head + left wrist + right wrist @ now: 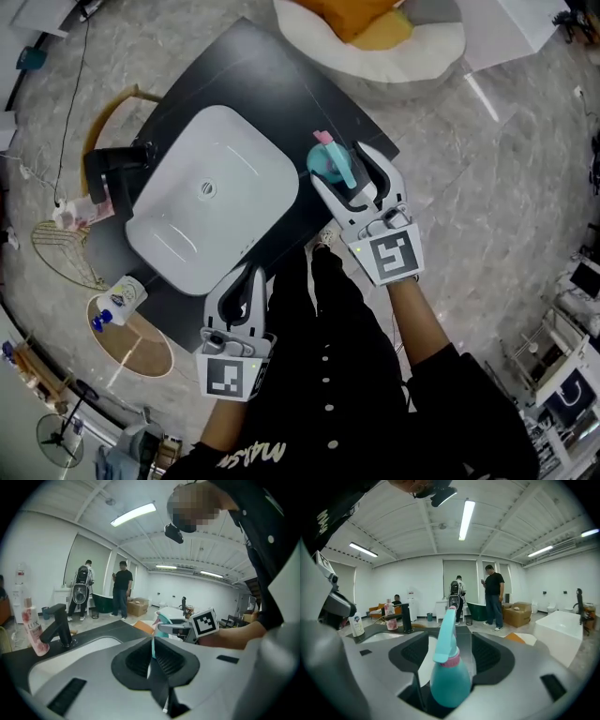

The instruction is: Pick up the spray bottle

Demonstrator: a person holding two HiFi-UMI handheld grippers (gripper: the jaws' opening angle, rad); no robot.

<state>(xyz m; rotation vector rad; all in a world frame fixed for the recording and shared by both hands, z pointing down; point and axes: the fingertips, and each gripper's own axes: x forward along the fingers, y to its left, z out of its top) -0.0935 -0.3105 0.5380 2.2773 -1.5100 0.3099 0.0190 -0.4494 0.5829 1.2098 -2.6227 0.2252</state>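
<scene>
Spray bottle (449,677), teal, stands on the dark bench (272,84) beside the white basin (211,202), framed by my right hand-held gripper (342,169), its jaws spread and seemingly not yet pressing, lined up to clamp, while my left hand-held gripper (242,281) idles closed.

Looked like a bathroom-fixtures showroom, honestly: white basin (234,159) and black faucet (114,164) on a dark counter (253,66), green bathtub (479,610) sitting out on the floor, strip lights (466,517) overhead.

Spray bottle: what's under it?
The black counter, near its edge. The bottle hides its own base from above, and the right gripper covers it too, so contact can't be confirmed.
</scene>
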